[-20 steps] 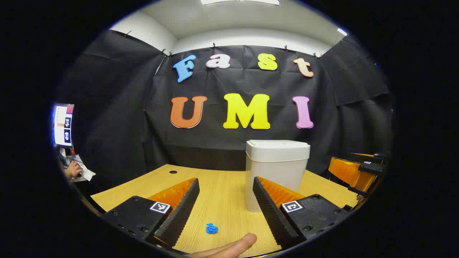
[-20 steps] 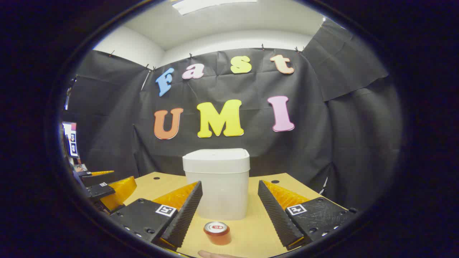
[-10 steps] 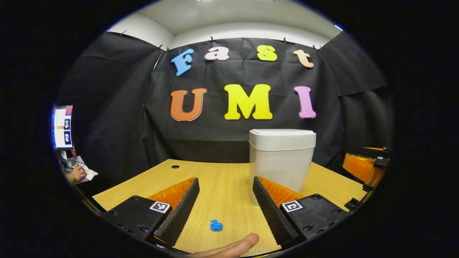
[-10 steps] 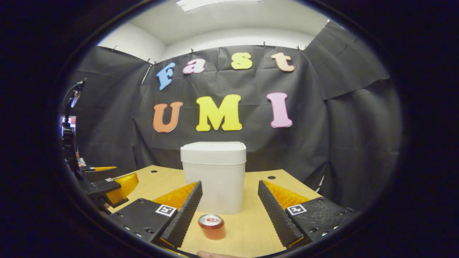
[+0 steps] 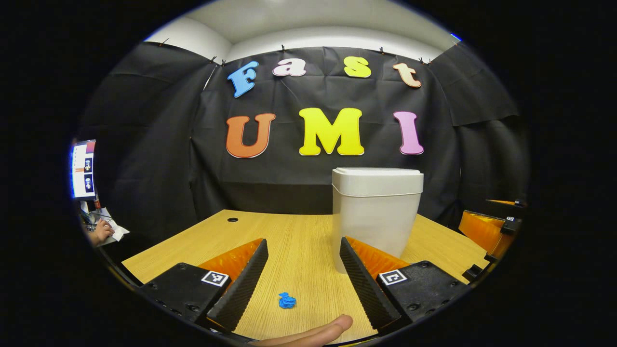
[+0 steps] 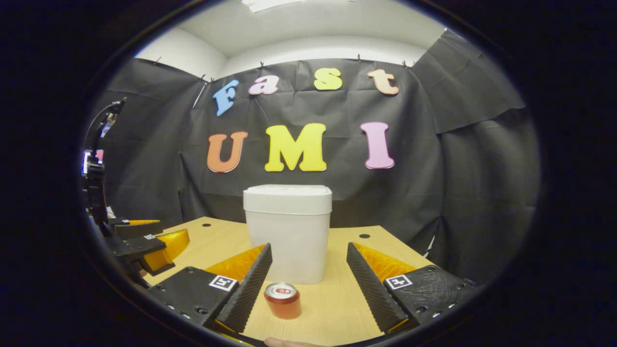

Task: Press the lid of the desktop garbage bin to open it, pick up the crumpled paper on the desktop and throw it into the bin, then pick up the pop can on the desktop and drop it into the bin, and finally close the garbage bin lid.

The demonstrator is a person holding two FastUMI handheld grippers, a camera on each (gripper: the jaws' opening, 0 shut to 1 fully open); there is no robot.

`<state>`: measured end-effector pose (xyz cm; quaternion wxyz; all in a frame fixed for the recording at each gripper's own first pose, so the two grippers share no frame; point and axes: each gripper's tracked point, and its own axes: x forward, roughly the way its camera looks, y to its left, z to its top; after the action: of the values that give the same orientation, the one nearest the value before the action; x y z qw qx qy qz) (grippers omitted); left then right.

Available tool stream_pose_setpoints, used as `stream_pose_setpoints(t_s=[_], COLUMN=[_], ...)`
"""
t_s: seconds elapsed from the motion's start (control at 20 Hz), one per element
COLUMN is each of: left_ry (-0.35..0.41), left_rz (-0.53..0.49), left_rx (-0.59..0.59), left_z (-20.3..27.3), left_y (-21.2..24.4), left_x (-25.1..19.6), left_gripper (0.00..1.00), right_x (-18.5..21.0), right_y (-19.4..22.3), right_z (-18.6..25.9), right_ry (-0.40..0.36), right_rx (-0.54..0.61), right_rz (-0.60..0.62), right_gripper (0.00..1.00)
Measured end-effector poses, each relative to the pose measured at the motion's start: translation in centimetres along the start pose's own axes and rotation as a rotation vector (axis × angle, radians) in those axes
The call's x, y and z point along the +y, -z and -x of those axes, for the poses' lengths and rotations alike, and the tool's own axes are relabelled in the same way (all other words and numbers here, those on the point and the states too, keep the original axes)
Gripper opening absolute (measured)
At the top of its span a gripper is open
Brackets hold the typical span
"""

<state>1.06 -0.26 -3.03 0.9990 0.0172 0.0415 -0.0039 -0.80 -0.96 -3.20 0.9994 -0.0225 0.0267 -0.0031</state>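
Standing on wooden desktop [image 5: 202, 243]: shut bin [image 5: 376, 212]

Both low views toward shared bin [image 5: 377, 207]

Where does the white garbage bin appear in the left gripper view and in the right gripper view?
Left gripper view: the garbage bin stands right of centre on the desk, lid closed, behind the left gripper.
Right gripper view: the bin stands near the centre, behind the pop can.
Shared landmark: the bin's closed lid against the black cloth wall.
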Motion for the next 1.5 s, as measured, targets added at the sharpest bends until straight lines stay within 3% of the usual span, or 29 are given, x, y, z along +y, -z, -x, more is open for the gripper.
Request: stream_pose_setpoints(t_s=[0.7, 0.8, 1.3, 1.5], left_ry=[0.014, 0.015, 0.015, 0.018], left_rz=[-0.023, -0.026, -0.034, -0.037], left_rx=[0.021, 0.021, 0.030, 0.037], left_z=[-0.3, -0.3, -0.5, -0.6], left_y=[0.9, 0.9, 1.2, 1.4], left_x=[-0.7, -0.7, -0.5, -0.5], left_gripper=[0.97, 0.97, 0.97, 0.97], right_x=[-0.4, -0.6, -0.7, -0.2], right_y=[0.8, 0.7, -1.9, -3.4], right_z=[-0.3, -0.4, -2.3, -3.6], right_ry=[0.005, 0.009, 0.035, 0.030], right_rx=[0.014, 0.012, -0.018, -0.013], right_rz=[0.006, 0.003, -0.013, 0.011], right_gripper=[0.92, 0.96, 0.92, 0.95])
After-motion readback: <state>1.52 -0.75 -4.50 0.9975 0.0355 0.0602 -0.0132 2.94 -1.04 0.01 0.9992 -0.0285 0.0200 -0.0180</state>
